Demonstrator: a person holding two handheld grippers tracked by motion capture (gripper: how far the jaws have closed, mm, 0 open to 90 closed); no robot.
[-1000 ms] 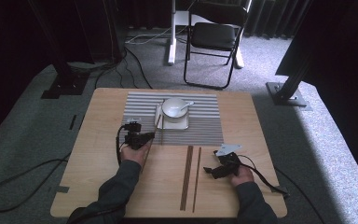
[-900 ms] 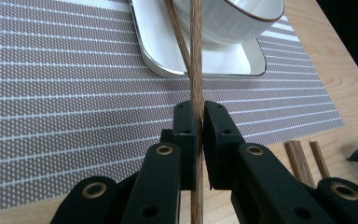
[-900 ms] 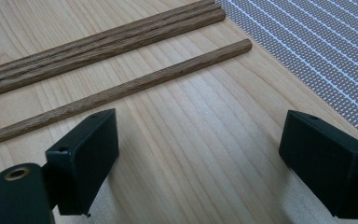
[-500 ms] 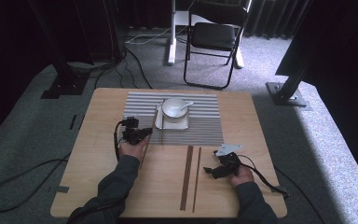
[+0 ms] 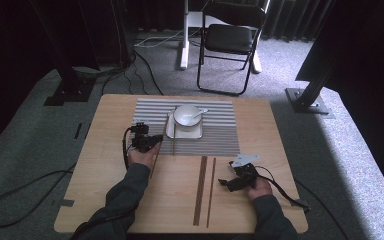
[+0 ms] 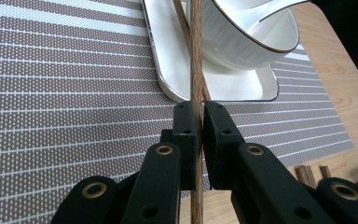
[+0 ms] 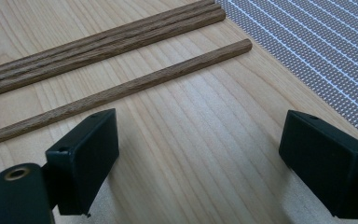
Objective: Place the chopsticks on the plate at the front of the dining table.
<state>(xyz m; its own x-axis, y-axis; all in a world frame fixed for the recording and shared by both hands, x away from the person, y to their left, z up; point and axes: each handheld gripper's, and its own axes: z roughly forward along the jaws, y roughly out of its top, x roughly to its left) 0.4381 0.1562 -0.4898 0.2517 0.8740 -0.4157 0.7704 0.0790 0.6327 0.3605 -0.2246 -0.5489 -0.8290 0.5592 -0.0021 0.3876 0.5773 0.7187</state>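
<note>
A wooden table is seen from above, with a striped mat laid across its far middle. On the mat a white tray is set, and a white bowl stands on the tray with a spoon resting in it.

On the near part of the table, right of centre, a pair of chopsticks is laid touching side by side, running from near to far, and a single chopstick lies just to their right, apart from them. All three end at the near edge of the mat.

The left claw is held over the near left part of the mat, just left of the tray. It is clamped on a fourth chopstick, the held stick, which is pinched between the two pads at about its middle. In the left claw's own view the held stick runs straight out from the pads, across the tray's near left corner and past the side of the bowl; its far end cannot be made out. A second thin stick is seen crossing behind it over the tray.

The right claw is held low over the bare table, near the right edge. Its jaws stand wide apart with nothing between them but wood grain. The single chopstick lies just beyond the tips, close to one jaw but not touching it, and the pair lies farther off.
</note>
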